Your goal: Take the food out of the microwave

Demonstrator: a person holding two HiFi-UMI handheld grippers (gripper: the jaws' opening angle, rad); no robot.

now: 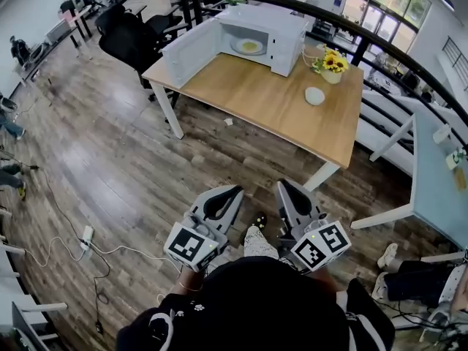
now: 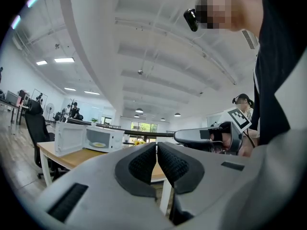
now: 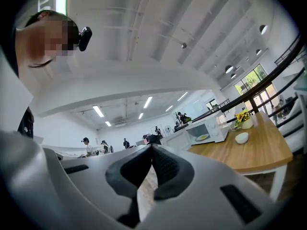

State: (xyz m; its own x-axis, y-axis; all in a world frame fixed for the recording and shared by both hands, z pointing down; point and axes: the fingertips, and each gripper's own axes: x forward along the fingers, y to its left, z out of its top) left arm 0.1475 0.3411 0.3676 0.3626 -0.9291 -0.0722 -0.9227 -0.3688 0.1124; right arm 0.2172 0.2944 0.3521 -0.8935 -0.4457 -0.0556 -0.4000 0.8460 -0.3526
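The left tongs [image 1: 232, 192] and right tongs [image 1: 287, 189] are closed and empty, well apart from the open microwave [image 1: 291, 35]; the food [image 1: 248, 47] sits inside it.

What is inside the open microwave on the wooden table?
Inside the microwave lies a white plate carrying yellow food, too small to identify. The door hangs open. The microwave's top covers the rest of the cavity.

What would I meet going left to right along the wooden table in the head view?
Open microwave door → plate of food inside the microwave → vase of flowers. The white bowl sits in front of the vase and overlaps it sideways, so it is left out.
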